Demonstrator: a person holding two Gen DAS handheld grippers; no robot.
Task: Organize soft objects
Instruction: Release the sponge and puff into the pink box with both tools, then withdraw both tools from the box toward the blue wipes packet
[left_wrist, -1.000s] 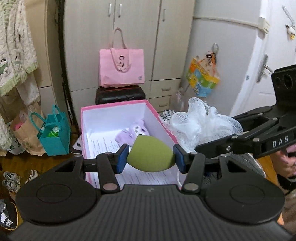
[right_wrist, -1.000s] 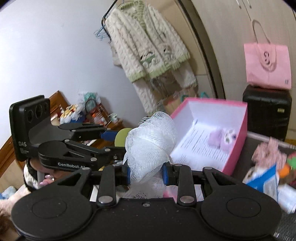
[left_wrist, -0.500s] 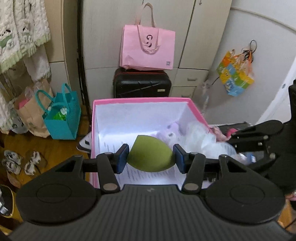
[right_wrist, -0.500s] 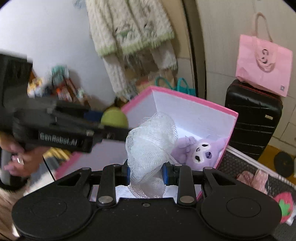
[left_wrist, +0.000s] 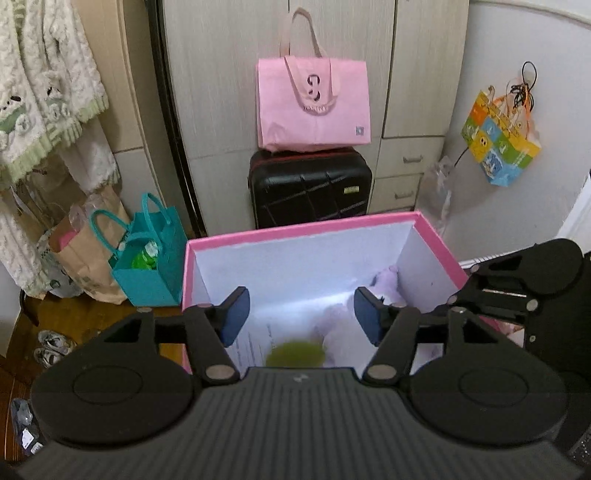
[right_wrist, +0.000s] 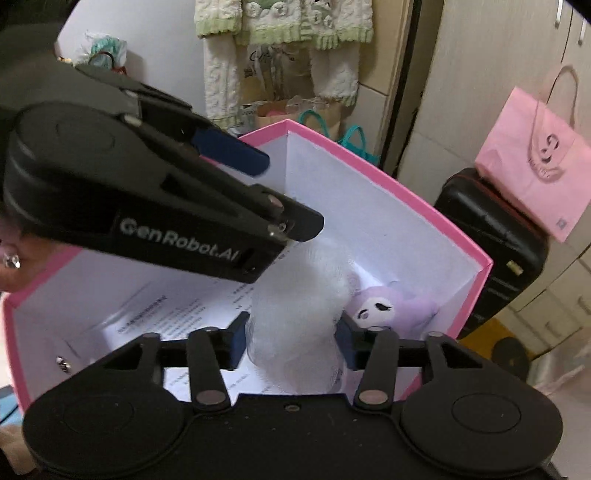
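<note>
The left gripper (left_wrist: 301, 314) is hanging spread wide over the pink box (left_wrist: 295, 232), the blurred green sponge (left_wrist: 295, 353) lying loose below its pads. The right gripper (right_wrist: 291, 338) is bracketing the white mesh pouf (right_wrist: 299, 332) inside, beside the purple plush (right_wrist: 391, 308) near the box's far wall.

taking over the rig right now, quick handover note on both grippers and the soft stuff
Left gripper: open, empty, over the pink box.
Right gripper: open over the same box, white mesh pouf blurred between its pads, apparently just let go.
Green sponge: blurred, down in the box beneath the left gripper.
Purple plush: lying in the box's far corner on the printed paper.
Done: sponge, pouf and plush in or dropping into the box.
Left: confirm both settle, lift the grippers out, fetch any remaining soft items.
</note>
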